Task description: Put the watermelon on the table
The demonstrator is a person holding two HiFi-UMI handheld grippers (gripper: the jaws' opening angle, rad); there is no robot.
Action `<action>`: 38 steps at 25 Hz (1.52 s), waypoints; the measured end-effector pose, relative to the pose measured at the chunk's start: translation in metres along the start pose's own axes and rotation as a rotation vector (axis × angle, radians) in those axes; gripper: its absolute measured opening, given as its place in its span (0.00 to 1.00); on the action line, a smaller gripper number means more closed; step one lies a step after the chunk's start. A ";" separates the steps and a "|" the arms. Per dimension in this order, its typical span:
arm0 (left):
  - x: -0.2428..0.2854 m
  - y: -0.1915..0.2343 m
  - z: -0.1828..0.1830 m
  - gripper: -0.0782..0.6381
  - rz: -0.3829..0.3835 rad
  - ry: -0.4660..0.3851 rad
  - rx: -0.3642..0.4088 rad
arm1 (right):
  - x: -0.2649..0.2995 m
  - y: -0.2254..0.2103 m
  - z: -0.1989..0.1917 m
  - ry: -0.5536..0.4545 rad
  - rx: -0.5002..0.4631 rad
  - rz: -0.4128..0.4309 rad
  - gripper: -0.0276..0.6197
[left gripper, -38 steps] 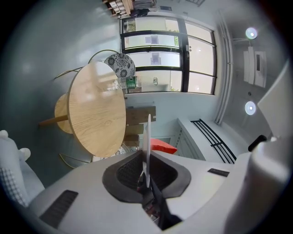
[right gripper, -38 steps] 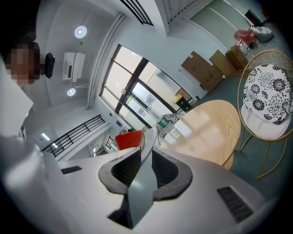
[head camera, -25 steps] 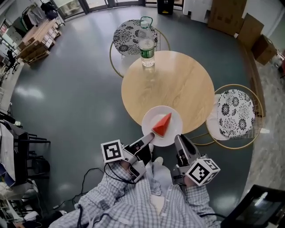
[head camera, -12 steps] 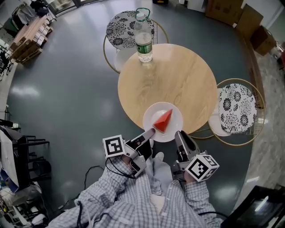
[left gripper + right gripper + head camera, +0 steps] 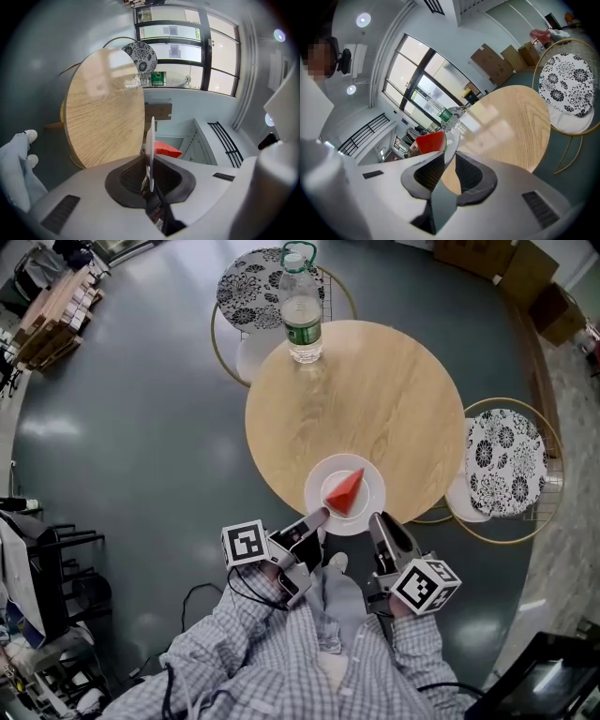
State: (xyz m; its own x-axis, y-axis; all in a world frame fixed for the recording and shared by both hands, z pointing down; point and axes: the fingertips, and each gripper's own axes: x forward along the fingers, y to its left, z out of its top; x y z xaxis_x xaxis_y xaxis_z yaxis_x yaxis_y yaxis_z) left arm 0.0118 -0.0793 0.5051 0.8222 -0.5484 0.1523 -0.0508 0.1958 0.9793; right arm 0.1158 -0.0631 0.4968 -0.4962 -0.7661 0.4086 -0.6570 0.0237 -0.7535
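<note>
At the wooden table's (image 5: 375, 390) near edge, the left gripper (image 5: 320, 517) and right gripper (image 5: 377, 519) each pinched the plate's (image 5: 370, 505) rim, watermelon (image 5: 345, 491) aboard. Placing was under way, I judged, and called for a level set-down.

The table (image 5: 375, 390) is showing pale, matt wood grain; the plate (image 5: 367, 508) is gleaming white and smooth; the bottle (image 5: 302, 310) is glinting as clear plastic; the grey floor (image 5: 141, 427) is shining glossy, mirroring light; the chairs (image 5: 506, 463) are pairing gilt metal wire with patterned cloth; the shirt (image 5: 281, 662) is hanging as soft checked cloth.
</note>
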 end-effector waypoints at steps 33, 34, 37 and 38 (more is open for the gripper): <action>0.015 0.091 0.019 0.15 0.201 0.027 -0.027 | 0.042 -0.071 -0.043 0.124 0.075 -0.147 0.17; 0.015 0.092 0.019 0.15 0.205 0.028 -0.031 | 0.043 -0.072 -0.043 0.126 0.079 -0.151 0.17; 0.016 0.095 0.020 0.15 0.216 0.029 -0.046 | 0.045 -0.076 -0.045 0.131 0.088 -0.169 0.17; 0.017 0.096 0.019 0.15 0.219 0.028 -0.051 | 0.045 -0.077 -0.045 0.132 0.090 -0.176 0.17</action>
State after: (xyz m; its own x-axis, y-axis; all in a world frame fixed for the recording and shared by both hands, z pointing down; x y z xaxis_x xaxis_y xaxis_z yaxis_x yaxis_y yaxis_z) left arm 0.0097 -0.0854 0.6041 0.8102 -0.4657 0.3559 -0.2013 0.3492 0.9152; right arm 0.1183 -0.0704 0.5966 -0.4524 -0.6625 0.5969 -0.6897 -0.1644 -0.7052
